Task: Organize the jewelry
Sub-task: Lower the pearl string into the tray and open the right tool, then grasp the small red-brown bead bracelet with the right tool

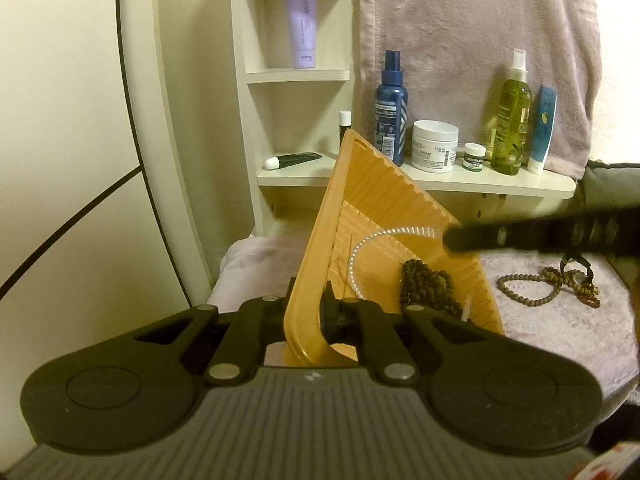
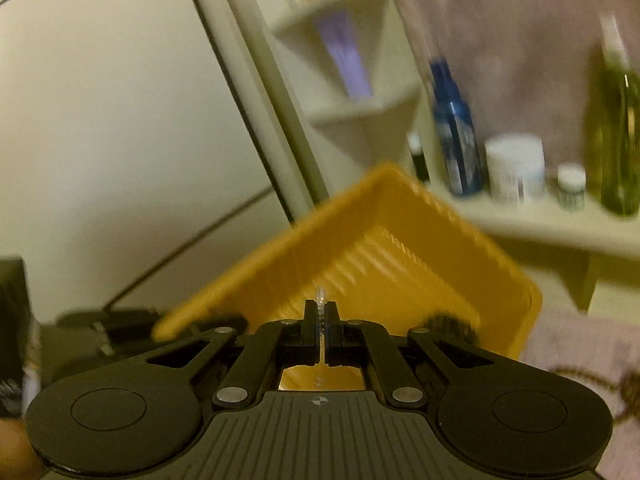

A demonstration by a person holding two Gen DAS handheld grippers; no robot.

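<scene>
My left gripper (image 1: 308, 308) is shut on the rim of an orange ribbed tray (image 1: 384, 200) and holds it tilted. In the tray lie a clear bead bracelet (image 1: 360, 252) and a dark bead bracelet (image 1: 426, 286). My right gripper (image 1: 452, 238) reaches in from the right over the tray. In the right wrist view it (image 2: 320, 312) is shut on the clear bead bracelet (image 2: 320, 296), above the tray (image 2: 400, 264). Brown bead bracelets (image 1: 552, 284) lie on the fuzzy cloth to the right.
A white shelf (image 1: 440, 176) behind the tray holds a blue bottle (image 1: 390, 108), a white jar (image 1: 434, 146), a green spray bottle (image 1: 512, 120) and tubes. A pink towel (image 1: 472, 40) hangs behind. A mirror edge (image 1: 132, 100) stands at left.
</scene>
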